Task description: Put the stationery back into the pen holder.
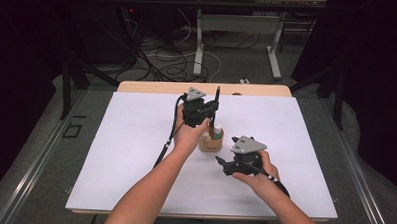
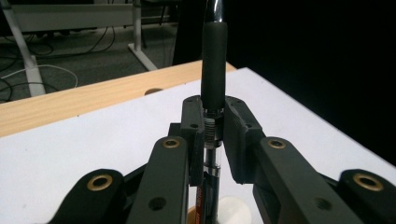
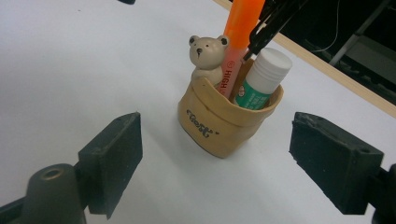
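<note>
1. Above the pen holder (image 1: 211,141) on the desk (image 1: 135,140), the left claw (image 1: 209,112) is clamped on a black pen (image 2: 214,70), held upright.
2. Right claw (image 3: 215,163) gapes empty, flanking the holder.
3. Step: inserting pen; next, lower it straight beside the highlighter (image 3: 240,28) and glue stick (image 3: 261,77).

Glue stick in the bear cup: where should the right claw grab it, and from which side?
Grip the glue stick's white cap from above: it alone stands clear of the cup rim, upright and round. The orange highlighter and the pen crowd one side, so close across the free sides.
</note>
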Motion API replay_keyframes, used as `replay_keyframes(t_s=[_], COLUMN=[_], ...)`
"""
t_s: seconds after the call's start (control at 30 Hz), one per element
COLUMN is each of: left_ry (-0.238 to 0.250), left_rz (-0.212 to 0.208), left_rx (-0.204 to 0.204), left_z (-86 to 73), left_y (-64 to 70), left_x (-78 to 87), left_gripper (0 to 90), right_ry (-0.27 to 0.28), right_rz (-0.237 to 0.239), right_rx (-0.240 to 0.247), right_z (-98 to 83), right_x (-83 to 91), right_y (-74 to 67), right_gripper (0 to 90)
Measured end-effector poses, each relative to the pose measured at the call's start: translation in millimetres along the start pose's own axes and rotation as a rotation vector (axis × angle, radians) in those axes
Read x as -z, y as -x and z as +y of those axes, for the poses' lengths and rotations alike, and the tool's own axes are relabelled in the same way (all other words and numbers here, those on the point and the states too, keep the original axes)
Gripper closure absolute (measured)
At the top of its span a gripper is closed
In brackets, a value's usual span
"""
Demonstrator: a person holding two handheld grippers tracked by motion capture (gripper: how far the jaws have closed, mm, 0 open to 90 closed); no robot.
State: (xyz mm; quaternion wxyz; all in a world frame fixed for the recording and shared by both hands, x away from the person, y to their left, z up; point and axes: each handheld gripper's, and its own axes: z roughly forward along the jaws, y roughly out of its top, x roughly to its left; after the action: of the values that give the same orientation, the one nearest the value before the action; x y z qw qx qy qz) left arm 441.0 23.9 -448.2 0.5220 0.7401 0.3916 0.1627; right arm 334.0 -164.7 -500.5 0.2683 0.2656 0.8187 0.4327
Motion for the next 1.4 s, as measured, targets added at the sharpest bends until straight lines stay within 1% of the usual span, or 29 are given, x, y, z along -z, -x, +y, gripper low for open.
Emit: replay_keyframes(t_s=[0.03,0.1,0.13,0.17,0.27,0.33,0.37,0.4,0.43,0.47,0.57,0.6,0.67,0.7,0.77,0.8,0.83,0.9,0.93,0.97,1.0,1.07,1.13,1.17,1.2,1.23,1.27,1.3,1.4], left_ry=[-0.006,-0.013,-0.023,-0.024,-0.066,-0.076,-0.083,-0.088,-0.099,-0.098,-0.104,-0.102,-0.102,-0.098,-0.076,-0.083,-0.074,-0.081,-0.076,-0.079,-0.094,-0.098,-0.081,-0.083,-0.088,-0.075,-0.078,-0.075,-0.072], left_rz=[-0.001,-0.002,0.003,0.009,0.006,0.014,0.013,0.009,0.005,0.009,0.008,0.006,0.0,0.0,0.0,-0.003,-0.003,-0.001,-0.007,-0.013,-0.018,-0.025,-0.022,-0.026,-0.028,-0.029,-0.034,-0.032,-0.033], left_rx=[-0.006,-0.001,0.013,0.011,0.016,0.015,0.014,0.025,0.025,0.029,0.019,0.017,0.007,0.013,0.007,0.0,-0.005,-0.014,-0.008,-0.011,-0.017,-0.016,-0.034,-0.033,-0.042,-0.044,-0.051,-0.052,-0.068], left_z=[-0.7,-3.3,-5.5,-6.9,-12.2,-15.7,-17.0,-18.2,-18.8,-19.5,-19.3,-18.9,-17.0,-16.0,-14.0,-12.2,-10.6,-8.3,-7.6,-6.8,-5.6,-4.4,-3.6,-3.1,-2.6,-2.7,-2.3,-2.7,-4.1], left_y=[-0.9,-2.0,-1.4,-1.6,-2.4,-2.6,-3.2,-3.5,-4.2,-3.9,-3.8,-3.3,-2.6,-1.4,-0.5,-0.6,-0.6,-0.8,-0.3,-0.5,-0.9,-0.1,-0.1,-0.3,-1.3,-1.9,-3.2,-3.8,-9.5], left_x=[-0.5,-3.5,-5.4,-7.1,-11.6,-13.9,-13.8,-13.8,-13.3,-13.4,-12.1,-11.2,-9.0,-6.5,-2.4,1.4,4.9,11.0,13.7,16.4,19.8,25.9,31.9,35.2,38.7,41.4,45.5,49.5,63.4], left_gripper=[79.3,79.3,79.3,79.2,79.2,79.1,79.1,79.0,79.0,78.8,78.2,77.0,73.1,71.7,67.7,64.7,61.0,55.6,53.4,50.9,47.7,42.6,36.4,33.8,30.9,28.8,26.9,24.9,21.5], right_ry=[0.0,0.0,-0.001,-0.003,-0.004,-0.003,-0.003,-0.002,-0.003,-0.003,-0.005,-0.007,-0.015,-0.005,-0.001,-0.007,-0.005,-0.011,-0.006,-0.016,-0.02,-0.017,-0.022,-0.018,-0.014,-0.017,-0.012,-0.023,-0.02], right_rz=[0.003,0.006,0.009,0.011,0.008,0.002,0.002,0.0,0.009,0.008,0.001,0.007,0.011,0.006,0.006,0.005,0.006,0.006,0.005,0.006,0.007,0.006,0.004,0.003,-0.003,-0.005,-0.008,-0.01,-0.023], right_rx=[-0.005,-0.001,0.002,0.001,0.006,0.009,0.013,0.009,0.005,0.009,0.007,0.006,0.006,0.011,0.009,-0.001,0.006,0.001,0.005,-0.002,-0.01,-0.004,-0.016,-0.015,-0.017,-0.021,-0.025,-0.034,-0.036], right_z=[-0.1,-0.4,-0.5,-0.5,-0.6,-0.5,-0.5,-0.5,-0.6,-0.7,-1.0,-1.1,-0.9,-1.1,-1.4,-1.4,-1.5,-1.7,-1.8,-1.5,-1.3,-1.2,-1.1,-1.2,-1.2,-1.2,-1.3,-1.1,-1.3], right_x=[-0.2,-0.5,-0.7,-0.7,-1.0,-0.9,-0.7,-0.5,-0.9,-1.2,-1.8,-1.8,-1.5,-1.8,-1.8,-1.3,-1.2,-1.1,-1.6,-0.9,-0.7,-0.9,-0.5,-0.6,-0.8,-0.5,-0.7,0.4,0.5], right_y=[-0.5,-0.4,-0.1,-0.1,0.1,-0.3,0.0,-0.2,0.0,0.2,-0.7,-0.9,-0.9,-0.4,0.5,0.2,1.1,1.3,1.6,1.4,0.6,1.5,1.2,1.5,2.0,2.1,2.6,2.7,5.0], right_gripper=[17.1,17.1,17.1,17.1,17.1,17.2,17.2,17.2,17.2,17.2,17.2,17.1,17.2,17.1,17.2,17.1,17.2,17.2,17.2,17.2,17.2,17.1,17.2,17.1,17.1,17.0,16.8,16.2,15.4])
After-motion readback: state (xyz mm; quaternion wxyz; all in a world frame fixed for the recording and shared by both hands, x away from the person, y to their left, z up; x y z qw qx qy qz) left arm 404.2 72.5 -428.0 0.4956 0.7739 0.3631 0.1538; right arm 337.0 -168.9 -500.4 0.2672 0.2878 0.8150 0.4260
